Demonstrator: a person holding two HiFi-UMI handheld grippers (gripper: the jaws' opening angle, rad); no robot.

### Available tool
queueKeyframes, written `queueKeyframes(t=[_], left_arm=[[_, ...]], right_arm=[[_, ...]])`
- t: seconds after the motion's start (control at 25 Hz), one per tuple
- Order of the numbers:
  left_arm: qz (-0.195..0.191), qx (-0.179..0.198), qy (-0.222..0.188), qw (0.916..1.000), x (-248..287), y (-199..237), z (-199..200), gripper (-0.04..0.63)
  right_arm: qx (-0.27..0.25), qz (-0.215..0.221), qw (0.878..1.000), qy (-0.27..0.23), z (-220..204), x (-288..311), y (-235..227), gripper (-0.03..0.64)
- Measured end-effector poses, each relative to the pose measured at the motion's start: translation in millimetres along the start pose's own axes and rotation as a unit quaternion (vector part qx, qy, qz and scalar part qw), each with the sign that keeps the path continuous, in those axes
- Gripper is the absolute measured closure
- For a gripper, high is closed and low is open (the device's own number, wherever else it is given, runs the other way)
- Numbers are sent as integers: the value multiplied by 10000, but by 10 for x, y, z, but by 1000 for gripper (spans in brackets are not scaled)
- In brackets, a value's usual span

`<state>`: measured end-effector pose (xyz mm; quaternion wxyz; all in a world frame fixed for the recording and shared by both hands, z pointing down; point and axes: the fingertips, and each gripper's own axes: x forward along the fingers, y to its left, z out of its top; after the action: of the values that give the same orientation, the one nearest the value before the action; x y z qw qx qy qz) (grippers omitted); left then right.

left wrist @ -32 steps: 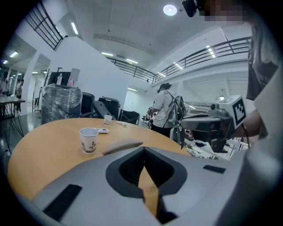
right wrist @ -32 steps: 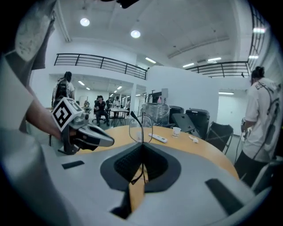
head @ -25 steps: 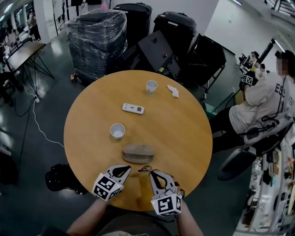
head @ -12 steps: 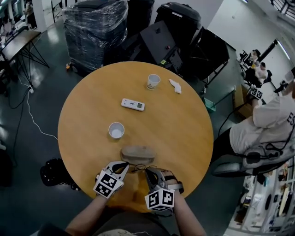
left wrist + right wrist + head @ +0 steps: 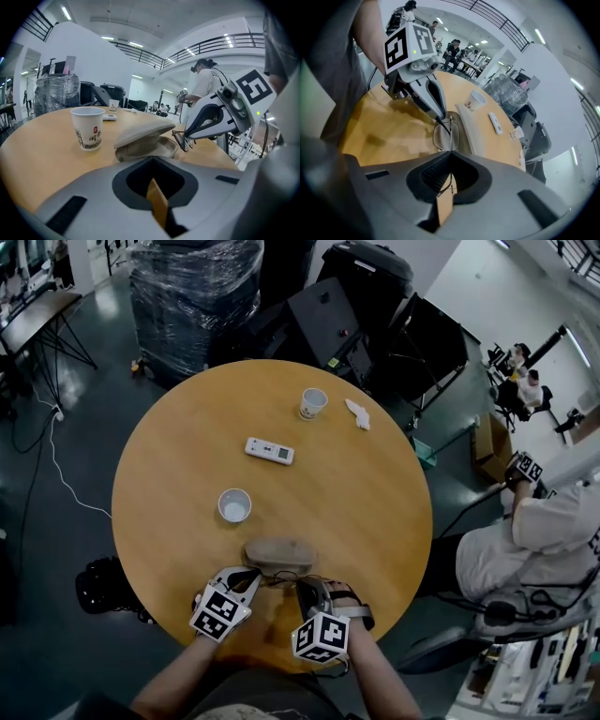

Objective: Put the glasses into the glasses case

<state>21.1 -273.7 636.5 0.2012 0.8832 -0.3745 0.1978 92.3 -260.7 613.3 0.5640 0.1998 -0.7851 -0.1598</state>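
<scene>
Nearest the person, at the table's [image 5: 375,512] near edge, the right gripper [image 5: 305,586] has its jaws pinched shut on a thin temple arm of the glasses [image 5: 445,136], which hang out ahead of it just above the wood. The left gripper [image 5: 254,576] sits close beside, jaws drawn together with nothing between them, its tip near the frame. Just beyond lies the glasses case [image 5: 145,140], lid lifted partway and the hollow gaping toward the glasses. So the pickup looks done and the case is ready, but the glasses are outside it; the insertion and closing remain, I'd judge. Farther off stand a paper cup [image 5: 88,127], a remote [image 5: 270,451] and a second cup [image 5: 312,403].
</scene>
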Motion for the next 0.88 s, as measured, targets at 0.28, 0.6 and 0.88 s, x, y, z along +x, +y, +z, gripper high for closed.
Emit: queueKeyframes(t=[0.28, 0.6, 0.88], left_arm=[[-24, -46, 31, 10000, -8, -15, -15, 589], [-32, -64, 41, 10000, -4, -13, -9, 589], [-114, -107, 9, 9999, 24, -7, -10, 589]], right_arm=[[-110, -81, 9994, 316, -13, 104, -59, 629], [-149, -554, 9962, 649, 74, 324, -167, 629], [-209, -1071, 9927, 520, 248, 484, -229, 629]])
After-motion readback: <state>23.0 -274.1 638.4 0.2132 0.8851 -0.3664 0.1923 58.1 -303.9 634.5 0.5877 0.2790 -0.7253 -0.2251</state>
